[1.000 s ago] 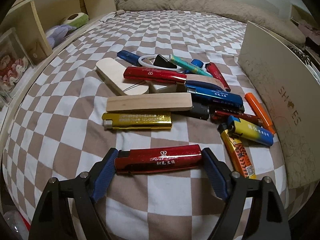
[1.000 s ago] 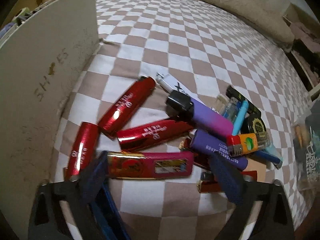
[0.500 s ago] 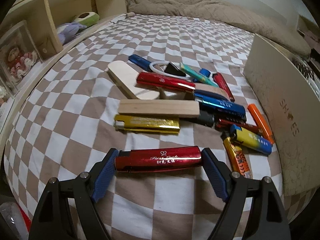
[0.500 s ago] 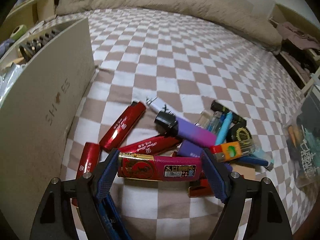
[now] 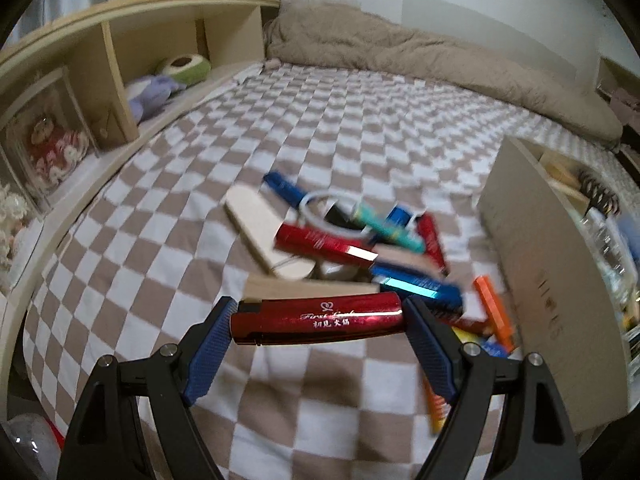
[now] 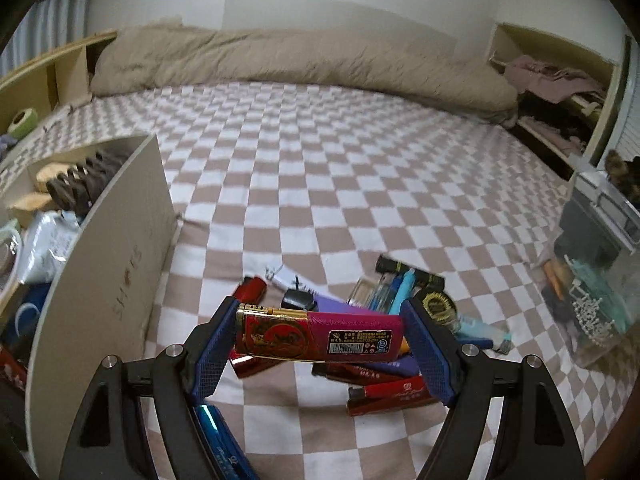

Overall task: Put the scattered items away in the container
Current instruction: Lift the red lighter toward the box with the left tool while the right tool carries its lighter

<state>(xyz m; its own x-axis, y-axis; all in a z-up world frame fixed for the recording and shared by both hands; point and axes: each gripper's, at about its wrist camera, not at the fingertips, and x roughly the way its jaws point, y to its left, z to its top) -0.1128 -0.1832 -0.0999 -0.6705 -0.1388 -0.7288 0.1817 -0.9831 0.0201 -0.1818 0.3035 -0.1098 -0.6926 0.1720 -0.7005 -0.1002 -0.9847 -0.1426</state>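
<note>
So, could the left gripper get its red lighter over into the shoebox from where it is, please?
Probably yes: the left gripper holds the red lighter lifted, the shoebox stands open-topped to its right, and nothing lies between.

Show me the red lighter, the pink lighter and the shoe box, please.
red lighter (image 5: 320,319): left wrist view, middle of its body, beside the lettering.
pink lighter (image 6: 320,334): right wrist view, middle of its body.
shoe box (image 6: 116,276): right wrist view, its outer side wall.

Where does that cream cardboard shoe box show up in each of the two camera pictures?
Left wrist view: the shoe box stands at the right edge, beside the pile of lighters.
Right wrist view: the shoe box stands at the left edge.
Shared landmark: the beige duvet across the far end of the bed.
</note>
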